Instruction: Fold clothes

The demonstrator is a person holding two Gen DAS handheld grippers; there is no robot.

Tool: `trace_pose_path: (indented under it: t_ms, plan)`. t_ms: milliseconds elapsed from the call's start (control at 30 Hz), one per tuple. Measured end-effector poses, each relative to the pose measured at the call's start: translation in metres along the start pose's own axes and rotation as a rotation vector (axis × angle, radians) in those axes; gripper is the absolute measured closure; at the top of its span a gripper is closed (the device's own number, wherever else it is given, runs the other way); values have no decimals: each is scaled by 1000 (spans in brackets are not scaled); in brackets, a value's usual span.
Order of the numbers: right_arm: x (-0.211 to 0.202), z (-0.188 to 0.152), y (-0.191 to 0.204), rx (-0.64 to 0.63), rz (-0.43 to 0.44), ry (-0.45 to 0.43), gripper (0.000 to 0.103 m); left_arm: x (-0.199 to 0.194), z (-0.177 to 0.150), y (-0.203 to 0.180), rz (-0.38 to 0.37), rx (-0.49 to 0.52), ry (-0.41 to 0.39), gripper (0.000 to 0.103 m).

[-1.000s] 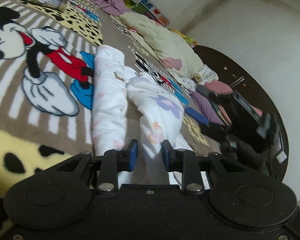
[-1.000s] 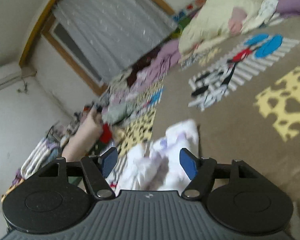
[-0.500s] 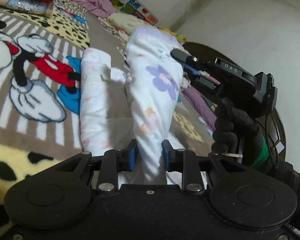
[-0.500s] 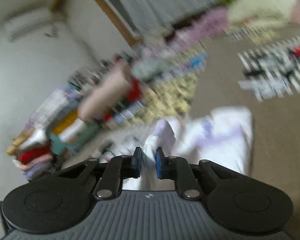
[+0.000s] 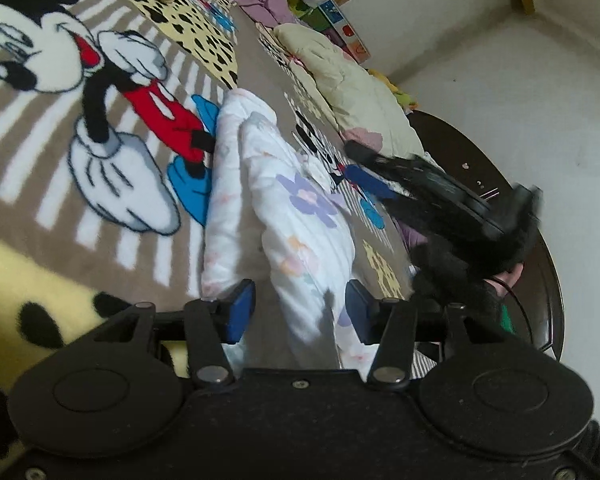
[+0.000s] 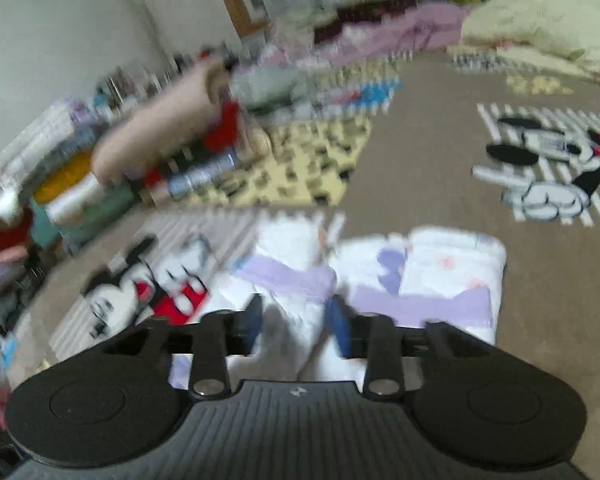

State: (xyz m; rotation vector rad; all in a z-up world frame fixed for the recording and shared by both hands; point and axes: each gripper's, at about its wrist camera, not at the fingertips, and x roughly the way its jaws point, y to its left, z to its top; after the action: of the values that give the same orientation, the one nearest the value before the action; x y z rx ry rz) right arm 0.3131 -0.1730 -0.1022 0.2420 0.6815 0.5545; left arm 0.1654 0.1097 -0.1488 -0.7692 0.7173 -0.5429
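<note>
A white garment with pastel flowers and purple trim [image 5: 296, 216] lies on the Mickey Mouse blanket [image 5: 100, 128], folded into two long rolls side by side. My left gripper [image 5: 300, 310] is open, its blue pads on either side of the near end of the right roll. My right gripper [image 6: 294, 322] is open over the garment [image 6: 440, 272] at its other end, and it also shows in the left wrist view [image 5: 440, 188] as a blurred black shape held by a gloved hand.
A cream quilt [image 5: 352, 80] and piled clothes lie at the blanket's far edge. A dark round table [image 5: 500, 184] stands on the right by the white wall. Stacks of folded clothes [image 6: 80, 184] line the left in the right wrist view.
Both grippers have opened and let go of the garment. The lifted right roll has come down onto the blanket beside the left roll. The right gripper has moved down and away.
</note>
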Motion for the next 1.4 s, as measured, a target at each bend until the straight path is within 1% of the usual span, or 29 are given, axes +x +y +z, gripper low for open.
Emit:
trace_pose_path:
  t_ms: [67, 100, 200, 267, 300, 333, 400, 433, 467, 500, 533, 567, 600, 700, 767, 800, 833, 867, 900, 933, 1000, 1033, 1100, 1167, 1200, 1267, 1333, 1367, 1400]
  plan:
    - [-18, 0, 4, -12, -2, -66, 53, -5, 1, -1, 10, 16, -22, 55]
    - [-25, 1, 7, -26, -2, -92, 53, -7, 1, -6, 24, 44, -40, 55]
    - [-37, 3, 16, -113, 16, -102, 53, -13, 2, -18, 55, 133, -90, 57]
    - [-40, 4, 24, -167, 47, -75, 54, -16, 3, -23, 53, 162, -116, 59]
    - [-40, 3, 28, -194, 63, -54, 56, -17, 4, -25, 48, 168, -125, 60]
    - [-40, 0, 34, -222, 69, -28, 56, -18, 3, -25, 59, 175, -137, 62]
    - [-36, -7, 47, -303, 69, 15, 57, -12, 2, -25, 89, 208, -113, 62]
    - [-33, -11, 52, -335, 62, 34, 57, -4, 0, -25, 138, 229, -77, 62]
    - [-25, -17, 56, -358, 47, 63, 57, 5, -3, -24, 190, 250, -39, 65]
    - [-17, -22, 59, -380, 30, 94, 59, 12, -6, -21, 240, 267, -19, 65]
    - [-4, -30, 61, -403, -11, 145, 59, 13, -7, -20, 255, 273, -27, 66]
    - [11, -41, 60, -444, -61, 192, 59, 8, -6, -22, 240, 282, -47, 67]
    - [16, -49, 61, -473, -78, 178, 59, 2, -5, -25, 222, 292, -69, 67]
    - [3, -45, 64, -425, -47, 105, 59, -16, -3, -32, 169, 319, -133, 68]
    - [-13, -39, 65, -397, 6, 48, 59, -22, -1, -30, 128, 293, -141, 69]
    - [-20, -36, 66, -390, 28, 28, 59, -25, -1, -29, 100, 290, -131, 71]
    - [-22, -35, 68, -409, 27, 31, 59, -25, -1, -30, 91, 300, -125, 75]
    - [-24, -34, 70, -428, 27, 34, 59, -23, -4, -33, 92, 329, -107, 79]
    - [-26, -33, 73, -446, 27, 37, 59, -22, -7, -36, 94, 360, -88, 80]
    - [-25, -33, 74, -457, 32, 45, 59, -15, -12, -38, 111, 386, -49, 82]
    - [-22, -34, 74, -456, 58, 70, 59, 9, -26, -34, 193, 429, 79, 82]
    - [-17, -37, 74, -461, 54, 90, 59, 12, -28, -34, 198, 438, 80, 82]
    - [-2, -47, 75, -496, 23, 156, 57, 12, -29, -37, 197, 456, 71, 82]
    - [11, -59, 76, -537, -9, 215, 57, -1, -27, -40, 170, 452, 27, 82]
    - [9, -57, 77, -528, -15, 213, 57, -8, -27, -41, 156, 449, 4, 82]
    - [-3, -50, 80, -506, -6, 176, 57, -18, -28, -50, 117, 486, -46, 82]
    - [-20, -46, 85, -503, 14, 137, 57, -16, -32, -56, 115, 535, -54, 82]
    - [-27, -45, 88, -507, 17, 119, 57, -11, -36, -58, 123, 560, -38, 82]
    - [-34, -44, 90, -504, 23, 102, 57, -1, -40, -59, 156, 591, -10, 82]
